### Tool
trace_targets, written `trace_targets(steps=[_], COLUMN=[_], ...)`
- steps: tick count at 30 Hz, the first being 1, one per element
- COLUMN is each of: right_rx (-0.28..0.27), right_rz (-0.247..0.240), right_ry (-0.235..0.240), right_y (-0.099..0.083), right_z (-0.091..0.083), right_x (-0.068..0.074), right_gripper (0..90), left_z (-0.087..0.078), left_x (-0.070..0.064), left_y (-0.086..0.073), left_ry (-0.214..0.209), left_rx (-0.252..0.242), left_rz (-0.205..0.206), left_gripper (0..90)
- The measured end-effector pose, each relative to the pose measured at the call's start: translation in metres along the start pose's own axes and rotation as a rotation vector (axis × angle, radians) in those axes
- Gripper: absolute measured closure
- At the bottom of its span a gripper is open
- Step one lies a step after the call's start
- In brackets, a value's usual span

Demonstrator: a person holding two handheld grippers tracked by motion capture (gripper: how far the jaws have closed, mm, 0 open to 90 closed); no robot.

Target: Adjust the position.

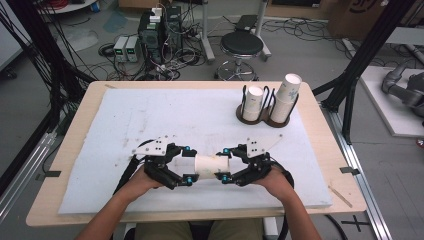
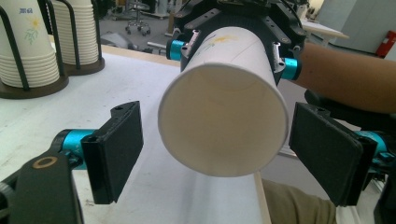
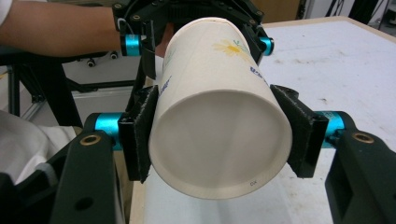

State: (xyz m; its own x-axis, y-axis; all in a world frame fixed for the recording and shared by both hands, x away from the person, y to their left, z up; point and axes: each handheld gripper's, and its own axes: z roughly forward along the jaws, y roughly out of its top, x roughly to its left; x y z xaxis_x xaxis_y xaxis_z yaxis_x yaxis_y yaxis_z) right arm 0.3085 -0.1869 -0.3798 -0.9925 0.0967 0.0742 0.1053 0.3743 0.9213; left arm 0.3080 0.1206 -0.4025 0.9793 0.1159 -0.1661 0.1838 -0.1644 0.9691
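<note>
Near the table's (image 1: 70, 145) front edge, a paper cup (image 1: 211, 166) lay sideways between both grippers. The right gripper (image 3: 219, 135) clamped its base. The left gripper view showed the left gripper (image 2: 224, 149) spread wide, clear of the open rim.

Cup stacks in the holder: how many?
2. Shorter stack in the holder's left slot, taller stack in its right slot, at the table's far right.
</note>
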Motion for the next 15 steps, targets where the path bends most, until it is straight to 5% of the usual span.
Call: trace_targets(steps=[15], right_rx=[-0.005], right_rz=[-0.004], right_ry=[0.021], right_y=[0.0011], right_z=[0.0061], right_x=[0.0009], right_gripper=[37.6], left_z=[0.0062], left_x=[-0.0017], left_y=[-0.0030], left_ry=[-0.036], left_rx=[-0.005], left_rz=[0.001], left_gripper=[23.7])
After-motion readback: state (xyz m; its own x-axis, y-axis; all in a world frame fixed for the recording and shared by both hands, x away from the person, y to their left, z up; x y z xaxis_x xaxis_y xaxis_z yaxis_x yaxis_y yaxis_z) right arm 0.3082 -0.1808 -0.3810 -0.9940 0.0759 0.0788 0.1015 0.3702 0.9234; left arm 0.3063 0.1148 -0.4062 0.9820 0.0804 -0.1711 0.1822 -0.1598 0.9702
